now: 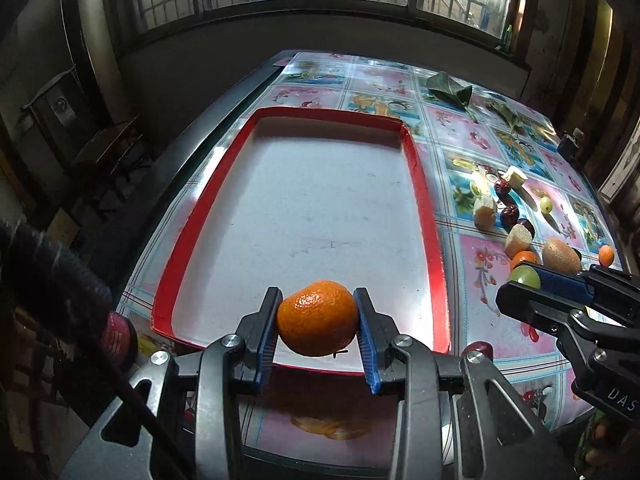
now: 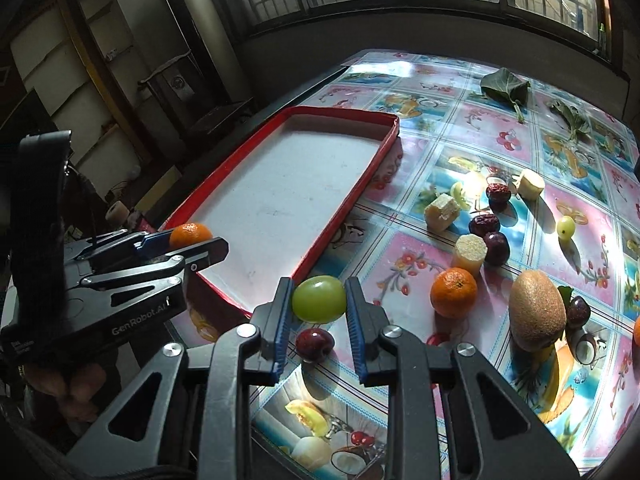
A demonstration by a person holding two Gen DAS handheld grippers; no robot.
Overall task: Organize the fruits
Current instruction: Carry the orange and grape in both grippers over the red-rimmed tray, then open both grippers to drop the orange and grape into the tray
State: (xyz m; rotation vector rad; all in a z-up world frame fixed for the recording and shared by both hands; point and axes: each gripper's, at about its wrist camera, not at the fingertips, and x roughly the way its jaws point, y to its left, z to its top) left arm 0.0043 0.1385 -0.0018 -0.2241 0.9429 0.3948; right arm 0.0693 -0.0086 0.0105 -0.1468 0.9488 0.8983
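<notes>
The left gripper [image 1: 317, 318] is clamped on a mandarin [image 1: 317, 317], held just over the near rim of the red tray [image 1: 424, 196]; the white tray floor lies straight ahead and below, so the drop probably needs only a short forward push. The right gripper [image 2: 318, 304] pinches a green grape [image 2: 319, 299] beside the tray's near right corner, with the tray to its left. A dark cherry [image 2: 314, 345] sits under it on the table [image 2: 400, 240]. Farther right lie another mandarin [image 2: 454, 292], a kiwi [image 2: 538, 312], and dates [image 2: 485, 225].
</notes>
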